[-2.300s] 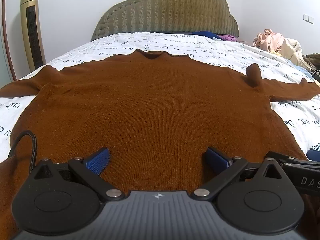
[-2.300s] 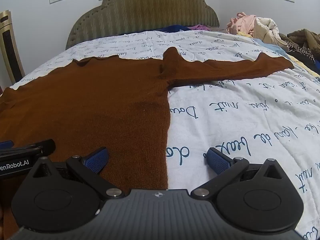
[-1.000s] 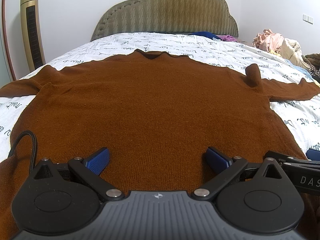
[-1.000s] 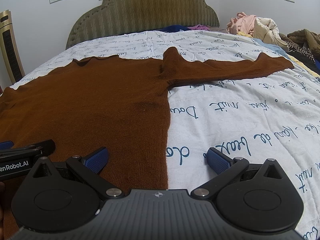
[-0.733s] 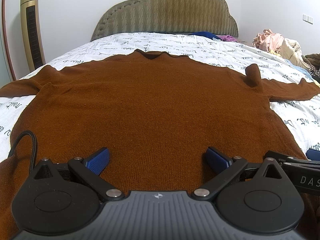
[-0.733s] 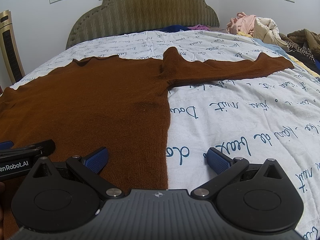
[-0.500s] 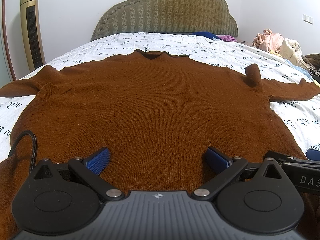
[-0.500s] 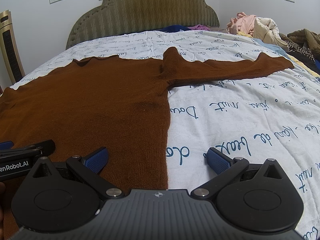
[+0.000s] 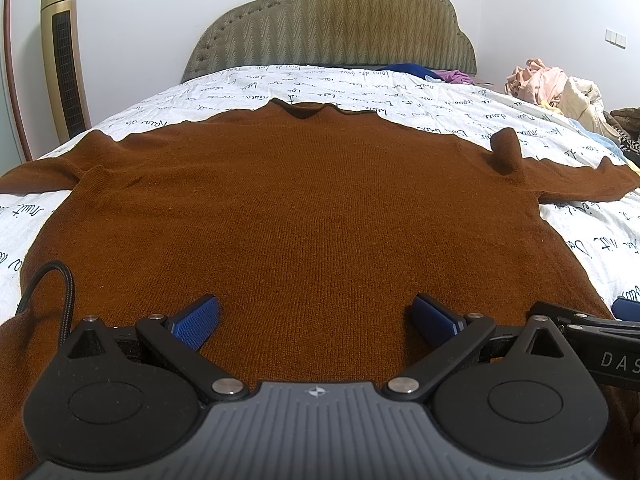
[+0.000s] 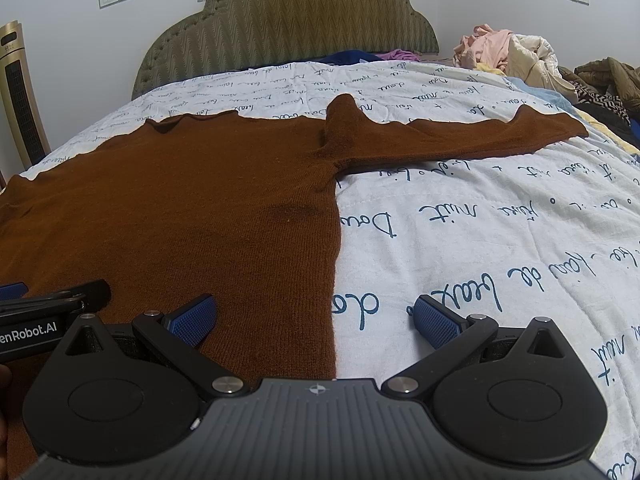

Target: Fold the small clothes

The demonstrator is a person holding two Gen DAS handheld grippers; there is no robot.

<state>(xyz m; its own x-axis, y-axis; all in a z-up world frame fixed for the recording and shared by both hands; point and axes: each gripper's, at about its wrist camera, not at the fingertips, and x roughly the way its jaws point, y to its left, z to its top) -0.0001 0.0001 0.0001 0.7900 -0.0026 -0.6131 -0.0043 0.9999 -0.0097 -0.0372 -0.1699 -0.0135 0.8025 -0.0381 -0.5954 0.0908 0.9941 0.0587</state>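
A brown knit sweater (image 9: 304, 208) lies flat on the bed, neck toward the headboard and both sleeves spread out sideways. My left gripper (image 9: 316, 322) hovers open over the sweater's lower middle, nothing between its blue pads. In the right wrist view the sweater (image 10: 200, 216) fills the left half, with its right sleeve (image 10: 472, 136) stretched across the sheet. My right gripper (image 10: 316, 320) stands open straddling the sweater's right side edge near the hem, empty. A small bump of fabric rises at the right shoulder (image 9: 506, 148).
The bed has a white sheet with blue script (image 10: 480, 248) and a padded olive headboard (image 9: 332, 28). A heap of clothes (image 10: 508, 52) lies at the far right. A gold tower fan (image 9: 64, 60) stands at the left wall. The other gripper's body (image 9: 600, 344) shows at the right edge.
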